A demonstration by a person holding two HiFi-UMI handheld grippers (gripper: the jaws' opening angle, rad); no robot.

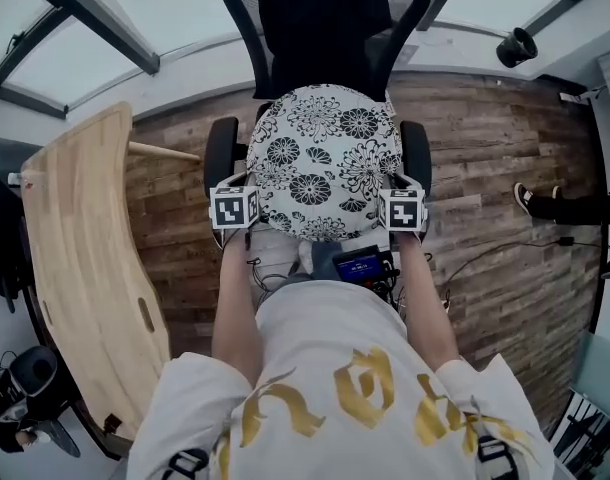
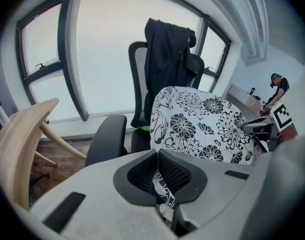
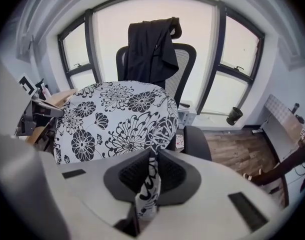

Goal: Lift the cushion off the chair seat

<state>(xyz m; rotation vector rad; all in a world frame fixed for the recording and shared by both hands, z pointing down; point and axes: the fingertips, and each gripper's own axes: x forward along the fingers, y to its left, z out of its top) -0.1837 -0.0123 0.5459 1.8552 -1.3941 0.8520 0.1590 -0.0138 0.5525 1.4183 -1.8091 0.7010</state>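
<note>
So, the cushion (image 1: 320, 158) is the round floral one, sitting between the armrests of the black office chair (image 1: 325, 18) that has a dark jacket (image 3: 150, 44) draped over its backrest. From the gripper views it looks tipped up steeply, near edge raised toward the person. I can't tell if the far edge is touching the seat or already clear of it.

Both tongs are clenched on it. The left tongs (image 2: 156, 170) have a fold of the printed cover pinched between the pads at the cushion's near-left edge, and the right tongs (image 3: 151, 171) have the same kind of pinch on the near-right edge, with a strip of fabric hanging down through the jaws.

My guess on handling: it's light and soft, so weight isn't the problem. Floppiness is. With only the cover fabric in each pinch, the middle will probably sag and the thing may swing or fold once it's free of the seat. The fabric looks fairly smooth too, so a thin pinch could creep out. Grabbing at two opposite spots on the rim like this seems right to me, ideally deep enough to catch the seam or some padding, and lifting both sides evenly.
</note>
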